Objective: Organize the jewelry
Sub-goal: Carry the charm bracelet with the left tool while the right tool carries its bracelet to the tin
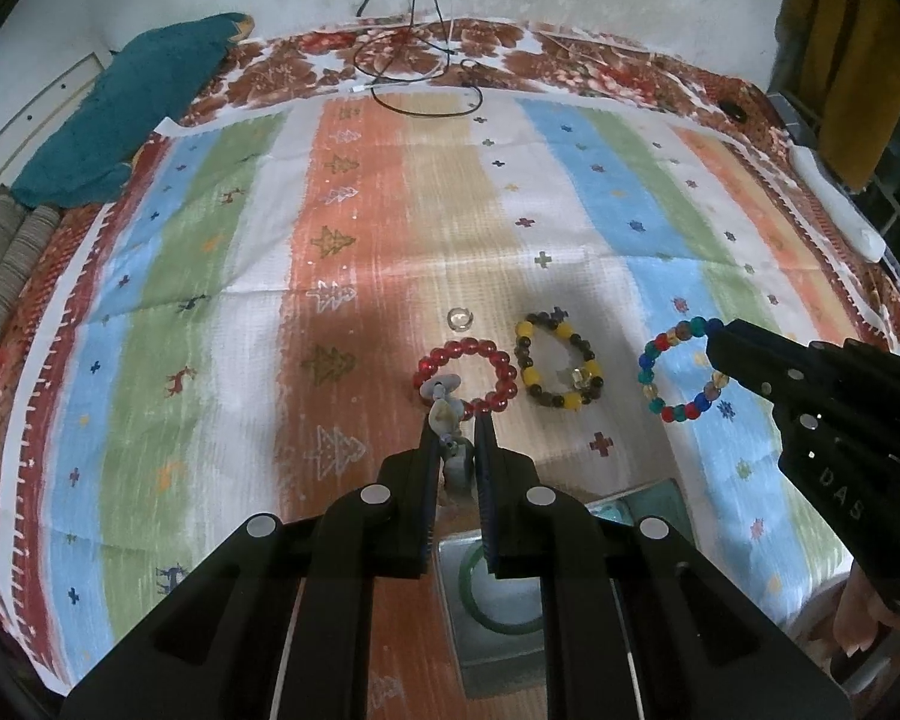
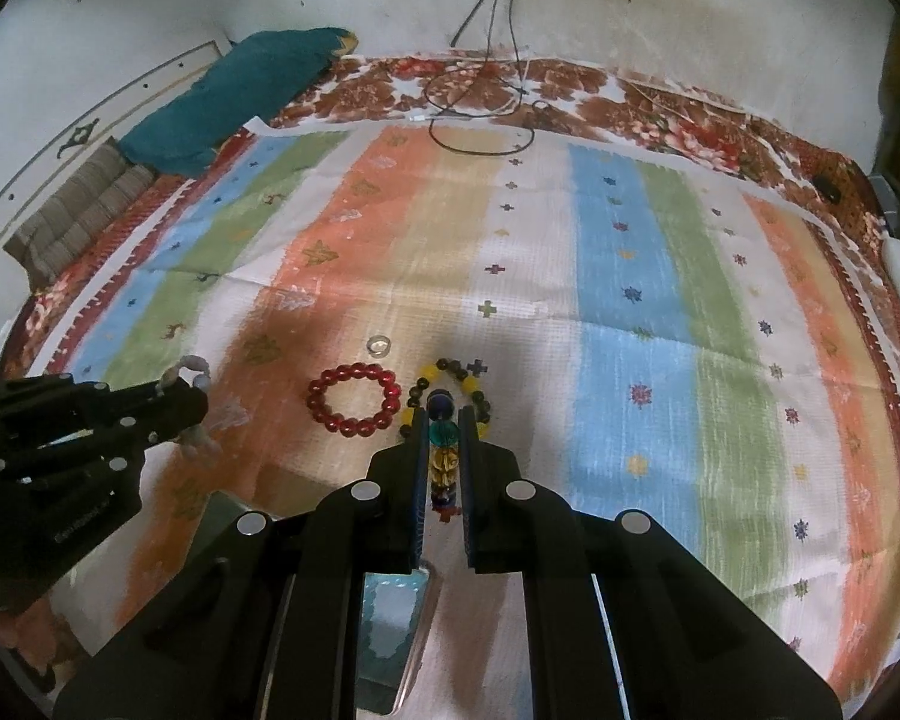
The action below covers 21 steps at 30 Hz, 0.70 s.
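Note:
My left gripper (image 1: pixel 455 420) is shut on a pale grey-white bead bracelet (image 1: pixel 443 405), held above the striped cloth; it also shows in the right wrist view (image 2: pixel 193 375). My right gripper (image 2: pixel 442 411) is shut on a multicoloured bead bracelet (image 2: pixel 444 450), which hangs as a ring in the left wrist view (image 1: pixel 684 369). A red bead bracelet (image 1: pixel 468 375) (image 2: pixel 354 399) and a yellow-and-black bead bracelet (image 1: pixel 558 366) (image 2: pixel 450 387) lie on the cloth. A small clear ring (image 1: pixel 460 318) (image 2: pixel 379 345) lies behind them. A metal box (image 1: pixel 492 618) under my left gripper holds a green bangle (image 1: pixel 498 600).
The striped cloth (image 1: pixel 360 240) covers a bed with a floral sheet. A teal cloth (image 1: pixel 120 114) and a folded grey blanket (image 1: pixel 6 264) lie at the left edge. Black cables (image 1: pixel 426 78) trail over the far edge. A teal-lined box compartment (image 2: pixel 390 612) shows below my right gripper.

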### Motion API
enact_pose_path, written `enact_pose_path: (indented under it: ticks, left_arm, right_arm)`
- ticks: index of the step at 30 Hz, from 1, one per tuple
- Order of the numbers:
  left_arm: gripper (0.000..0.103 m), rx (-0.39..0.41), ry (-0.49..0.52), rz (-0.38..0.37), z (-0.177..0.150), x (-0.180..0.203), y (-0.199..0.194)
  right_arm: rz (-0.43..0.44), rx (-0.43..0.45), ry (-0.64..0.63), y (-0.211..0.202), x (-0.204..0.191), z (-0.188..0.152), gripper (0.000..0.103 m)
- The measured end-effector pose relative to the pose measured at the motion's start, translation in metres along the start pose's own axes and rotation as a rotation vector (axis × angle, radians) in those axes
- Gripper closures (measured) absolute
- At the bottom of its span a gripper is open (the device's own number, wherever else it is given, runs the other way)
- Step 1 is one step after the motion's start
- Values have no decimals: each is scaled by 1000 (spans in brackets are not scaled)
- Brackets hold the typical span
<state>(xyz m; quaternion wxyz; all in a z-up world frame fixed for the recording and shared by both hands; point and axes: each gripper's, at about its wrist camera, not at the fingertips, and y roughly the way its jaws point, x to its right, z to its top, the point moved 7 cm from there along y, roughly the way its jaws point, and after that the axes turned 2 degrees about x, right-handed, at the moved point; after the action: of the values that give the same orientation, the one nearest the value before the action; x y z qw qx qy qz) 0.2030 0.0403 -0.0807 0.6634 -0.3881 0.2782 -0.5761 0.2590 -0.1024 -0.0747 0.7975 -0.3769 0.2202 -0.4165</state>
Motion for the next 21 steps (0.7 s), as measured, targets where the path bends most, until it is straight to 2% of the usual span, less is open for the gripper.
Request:
enact_pose_path:
  ticks: [21]
  left_arm:
    - [92,43,13,-19,-24,10,-31]
  right_arm:
    - [27,23,-25,-31,-17,-23,93]
